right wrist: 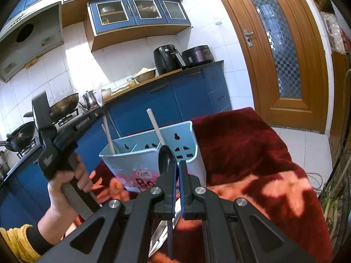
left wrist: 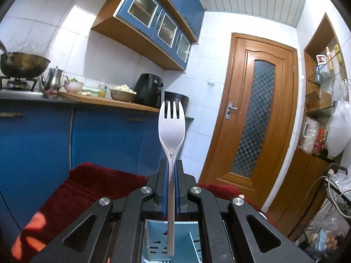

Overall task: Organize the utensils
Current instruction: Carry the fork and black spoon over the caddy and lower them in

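Two grippers' fingers clamped: left (left wrist: 171, 164) on fork (left wrist: 172, 125), right (right wrist: 178, 166) on spoon (right wrist: 167, 160) | red blanket (right wrist: 252, 153) | blue-cabinet kitchen (right wrist: 193, 92)

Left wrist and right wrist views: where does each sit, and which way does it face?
Left wrist: on the left tongs, facing counter and door; shows tongs shut on a white fork.
Right wrist: on the right tongs, facing the blue caddy; shows a black spoon gripped, plus the left hand.
Shared: door, air fryer, caddy.
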The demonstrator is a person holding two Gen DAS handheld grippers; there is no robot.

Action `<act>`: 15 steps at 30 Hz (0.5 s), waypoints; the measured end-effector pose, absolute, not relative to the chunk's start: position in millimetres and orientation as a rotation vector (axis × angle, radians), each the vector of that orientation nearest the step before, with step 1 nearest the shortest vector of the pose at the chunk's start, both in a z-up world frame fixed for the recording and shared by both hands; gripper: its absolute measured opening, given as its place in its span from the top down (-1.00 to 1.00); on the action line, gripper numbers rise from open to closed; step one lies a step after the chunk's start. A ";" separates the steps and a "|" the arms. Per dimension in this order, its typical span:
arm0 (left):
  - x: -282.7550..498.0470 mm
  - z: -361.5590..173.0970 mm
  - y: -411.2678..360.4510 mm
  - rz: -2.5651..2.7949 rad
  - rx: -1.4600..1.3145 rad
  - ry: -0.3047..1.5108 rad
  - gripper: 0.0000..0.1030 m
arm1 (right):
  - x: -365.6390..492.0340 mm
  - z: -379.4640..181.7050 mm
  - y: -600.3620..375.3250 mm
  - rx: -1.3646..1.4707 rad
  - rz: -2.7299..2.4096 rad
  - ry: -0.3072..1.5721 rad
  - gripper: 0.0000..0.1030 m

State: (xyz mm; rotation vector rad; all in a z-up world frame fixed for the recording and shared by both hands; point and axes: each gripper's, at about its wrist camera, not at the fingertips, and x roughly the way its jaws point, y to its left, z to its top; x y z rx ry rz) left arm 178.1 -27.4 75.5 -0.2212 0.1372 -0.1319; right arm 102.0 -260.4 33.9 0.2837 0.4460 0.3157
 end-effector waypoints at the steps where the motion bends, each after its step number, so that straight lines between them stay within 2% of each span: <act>1: 178.3 71.6 -27.9 -0.134 -0.222 0.143 0.90 | 106.6 36.7 -259.2 0.278 0.313 0.440 0.92; 15: 185.5 57.1 -23.2 -0.133 -0.232 0.180 0.90 | 182.9 63.7 -237.8 0.246 0.268 0.236 0.92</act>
